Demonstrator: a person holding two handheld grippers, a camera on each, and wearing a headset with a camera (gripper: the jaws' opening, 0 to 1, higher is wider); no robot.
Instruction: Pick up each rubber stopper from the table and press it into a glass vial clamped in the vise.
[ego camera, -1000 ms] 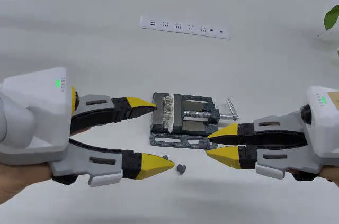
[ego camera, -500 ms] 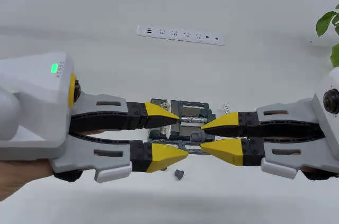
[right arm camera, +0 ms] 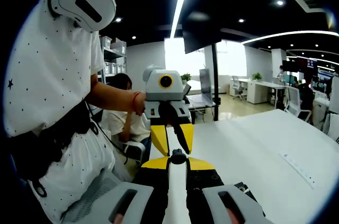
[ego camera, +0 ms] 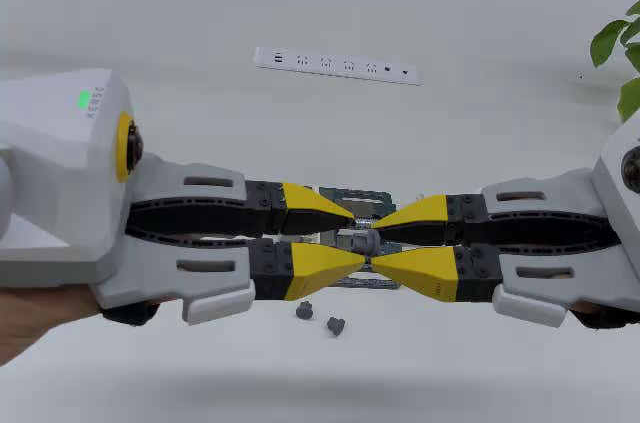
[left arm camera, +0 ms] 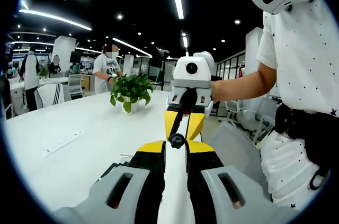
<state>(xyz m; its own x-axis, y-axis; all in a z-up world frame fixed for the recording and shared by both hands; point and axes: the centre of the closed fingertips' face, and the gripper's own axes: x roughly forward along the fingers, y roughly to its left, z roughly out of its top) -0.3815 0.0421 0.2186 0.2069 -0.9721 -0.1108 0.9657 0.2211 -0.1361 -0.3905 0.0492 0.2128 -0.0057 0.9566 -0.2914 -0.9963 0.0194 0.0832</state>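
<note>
1. Yellow tips of the left gripper [ego camera: 358, 238] and the right gripper [ego camera: 379, 241] meet nose to nose in the head view, the left reaching in from the left side and the right from the right.
2. One grey rubber stopper [ego camera: 367, 241] sits exactly where they meet. Each gripper has its two jaws drawn in to the stopper's width and pressed onto it, so both pinch the same piece at their extreme tips.
3. Each gripper view shows that stopper as a dark knob at the end of its own jaws, with the other gripper pointing straight back at it.
4. Held stopper and tips are up off the table [ego camera: 200, 3], in front of the dark vise [ego camera: 360, 196], which the jaws largely cover.
5. Two more loose stoppers [ego camera: 304, 311] lie on the table just below the left gripper's lower jaw, close together but apart.
6. Farther back, a white power strip [ego camera: 335, 65] lies flat, and green plant leaves [ego camera: 612, 41] show at the right edge.
</note>
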